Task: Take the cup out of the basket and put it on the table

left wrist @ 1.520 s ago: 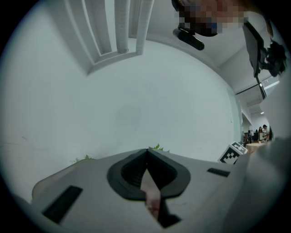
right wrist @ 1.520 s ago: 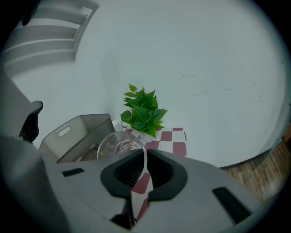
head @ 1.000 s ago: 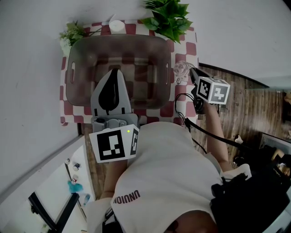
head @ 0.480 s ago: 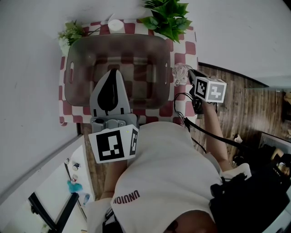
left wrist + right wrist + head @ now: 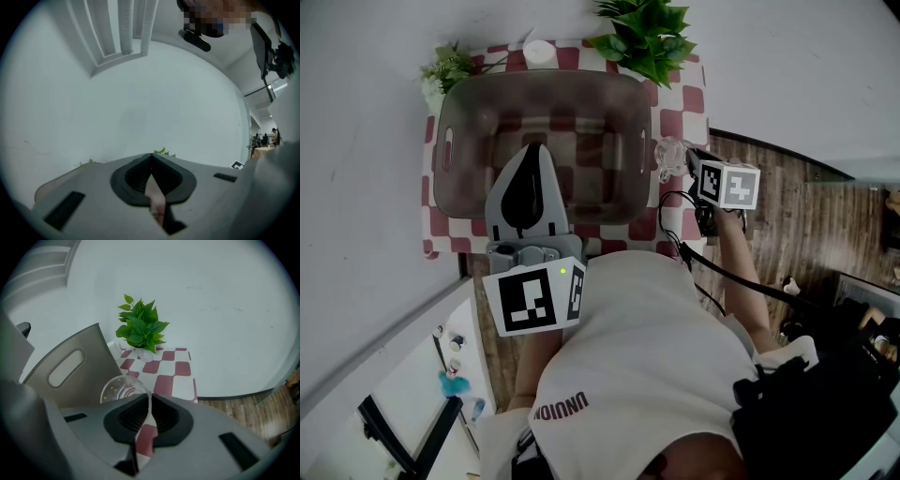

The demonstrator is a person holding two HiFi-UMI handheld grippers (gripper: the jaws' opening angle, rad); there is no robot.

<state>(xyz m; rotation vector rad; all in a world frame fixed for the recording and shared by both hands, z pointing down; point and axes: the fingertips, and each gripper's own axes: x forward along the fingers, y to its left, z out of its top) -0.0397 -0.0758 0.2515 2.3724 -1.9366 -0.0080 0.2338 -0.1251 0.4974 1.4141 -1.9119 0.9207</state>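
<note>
Since the earlier frames, the right claw [image 5: 149,397] has been lowered a little and brought slightly closer to the basket, with the cup carried along. Its jaws are closed on the thin rim of the clear cup [image 5: 121,389] — the glass wall is seen pinched between the pads, and the cup hangs tilted to the left of the jaws. The cup is already out of the grey basket [image 5: 450,141]. It is held just beside the basket's right wall, above the red-and-white checked counter [image 5: 180,367]. Whether its base touches the cloth yet cannot be told.

The left claw [image 5: 536,148] is closed on nothing and is held over the near part of the basket. A leafy plant [image 5: 140,329] stands at the back of the counter, well apart from the cup.

For the step in hand, the descent is best kept slow and the cup righted, so that its base meets the cloth flat. The strip beside the basket is narrow — the cup should be kept off the basket wall and away from the counter's edge. The jaws should be opened only once the cup stands on its own, since a rim pinch on smooth glass is likely to slip.
</note>
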